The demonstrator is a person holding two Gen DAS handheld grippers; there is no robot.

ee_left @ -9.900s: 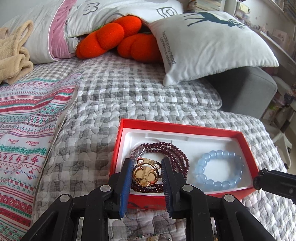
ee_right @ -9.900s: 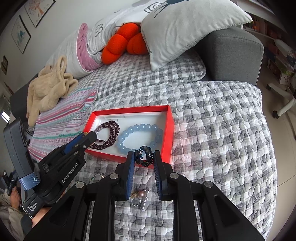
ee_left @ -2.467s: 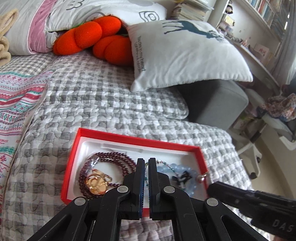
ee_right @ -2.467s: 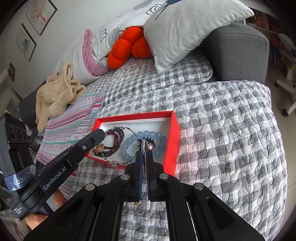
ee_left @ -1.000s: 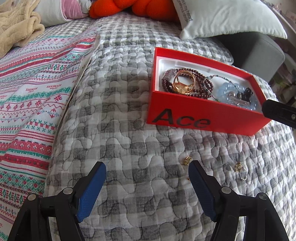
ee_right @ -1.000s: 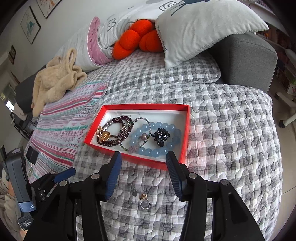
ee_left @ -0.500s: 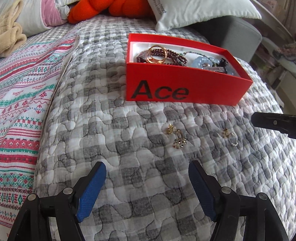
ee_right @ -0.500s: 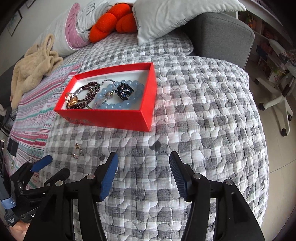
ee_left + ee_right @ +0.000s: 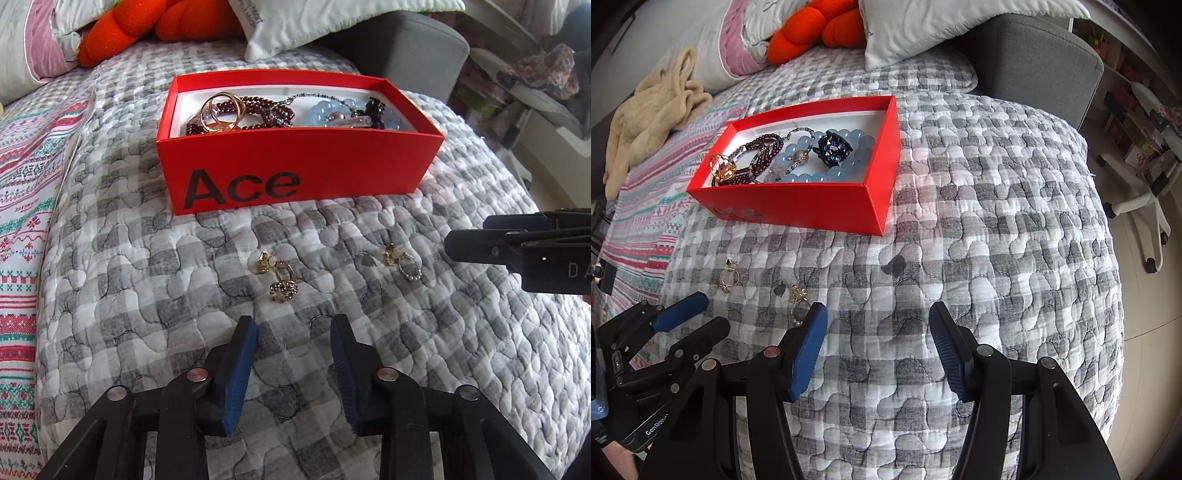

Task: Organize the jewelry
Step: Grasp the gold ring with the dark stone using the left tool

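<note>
The left gripper (image 9: 293, 328) is closing (nothing between its jaws) below the gold earring (image 9: 280, 275) at frame centre, while the right gripper (image 9: 877, 325) stands apart.

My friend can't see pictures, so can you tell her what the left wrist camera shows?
Two gold earrings lie on a grey checked quilt, just beyond the closing, empty left gripper. Behind them sits a red box marked "Ace", full of beaded bracelets; the right gripper pokes in from the right.

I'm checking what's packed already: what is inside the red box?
Inside the red box: gold ring, dark red bead bracelet, pale blue bead bracelet, thin beaded chain, dark hair clip. Anything beneath these is covered.
</note>
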